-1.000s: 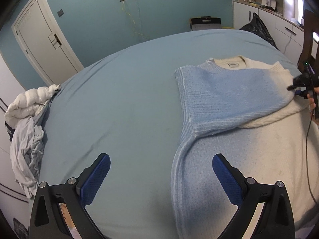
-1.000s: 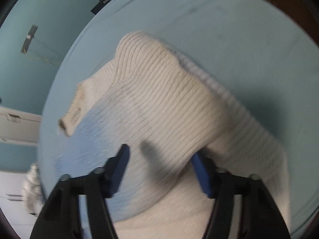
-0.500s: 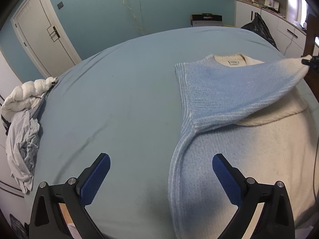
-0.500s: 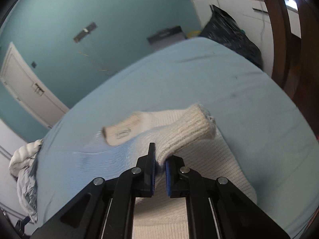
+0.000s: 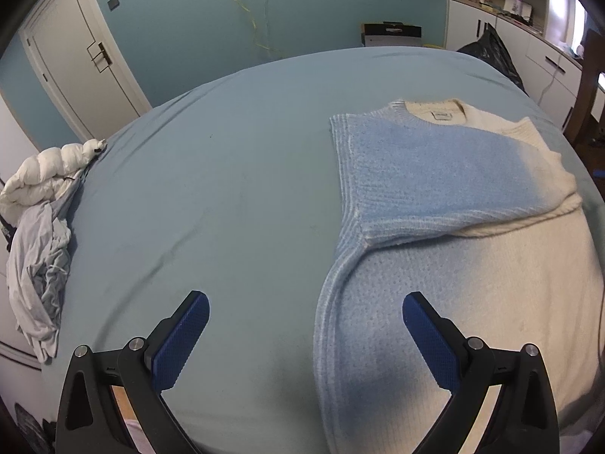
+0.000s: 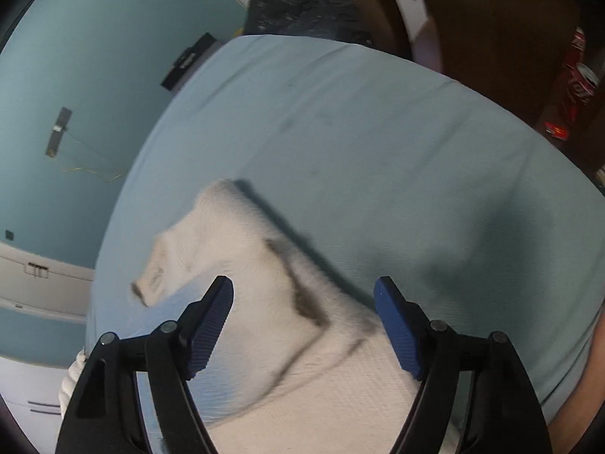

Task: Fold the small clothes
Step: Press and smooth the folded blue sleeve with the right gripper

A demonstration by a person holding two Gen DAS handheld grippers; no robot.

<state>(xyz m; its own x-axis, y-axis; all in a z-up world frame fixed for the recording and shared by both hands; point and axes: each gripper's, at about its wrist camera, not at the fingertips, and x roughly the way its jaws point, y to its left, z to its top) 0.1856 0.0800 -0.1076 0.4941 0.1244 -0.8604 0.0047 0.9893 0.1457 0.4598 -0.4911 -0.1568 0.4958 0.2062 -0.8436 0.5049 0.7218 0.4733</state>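
Note:
A knit sweater (image 5: 453,302), blue fading to cream, lies flat on the light blue bed (image 5: 227,189). Its sleeve (image 5: 435,174) is folded across the chest below the cream collar. My left gripper (image 5: 305,297) hovers open over the sweater's lower left edge, with nothing between its blue pads. In the right wrist view my right gripper (image 6: 302,280) is above the cream cuff end of the sleeve (image 6: 242,249). Its jaws are opening and the pads press on nothing. The picture there is blurred.
A heap of grey clothes (image 5: 38,249) and a white puffer jacket (image 5: 49,170) sit at the bed's left edge. A black bag (image 6: 302,0) and dark wooden furniture (image 6: 491,19) stand past the far right side. Red cans (image 6: 578,75) stand on that furniture.
The right gripper shut on the sleeve's cuff, lifted it, then let go and rose; the sleeve now lies flat across the chest. The left gripper has kept still.

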